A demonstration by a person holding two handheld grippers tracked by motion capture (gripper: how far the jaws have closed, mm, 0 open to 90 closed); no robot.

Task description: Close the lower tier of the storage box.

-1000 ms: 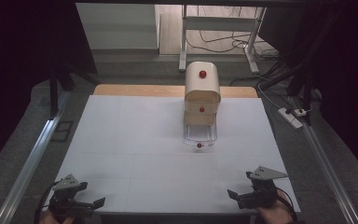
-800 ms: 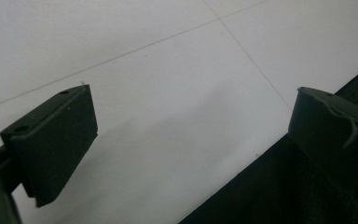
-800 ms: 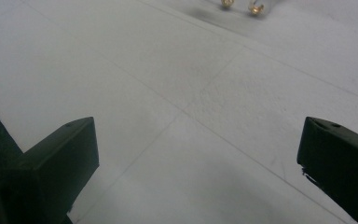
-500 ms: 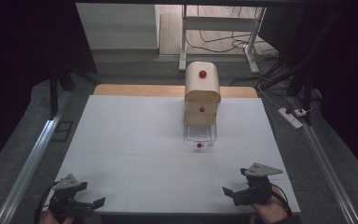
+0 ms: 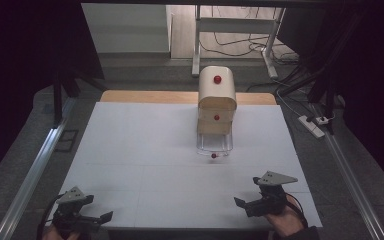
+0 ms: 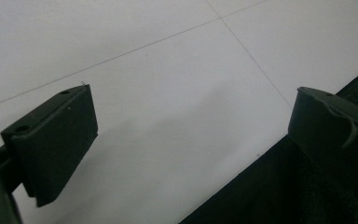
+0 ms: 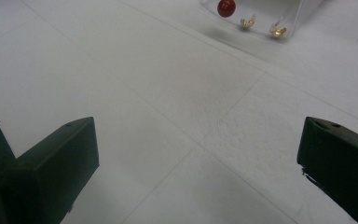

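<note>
A small wooden drawer cabinet (image 5: 216, 107) is standing at the far middle of the white bench (image 5: 145, 150), its clear bottom drawer (image 5: 214, 146) pulled out, long axis pointing toward the person. The right tongs (image 5: 245, 204), gaping open, are sitting nearer to it; the left tongs (image 5: 99, 218) are resting open, well apart.

Matt white table (image 5: 145, 150); smooth pale wooden drawer box (image 5: 217, 95); clear glossy plastic drawer (image 5: 215, 145); matt black grippers.
</note>
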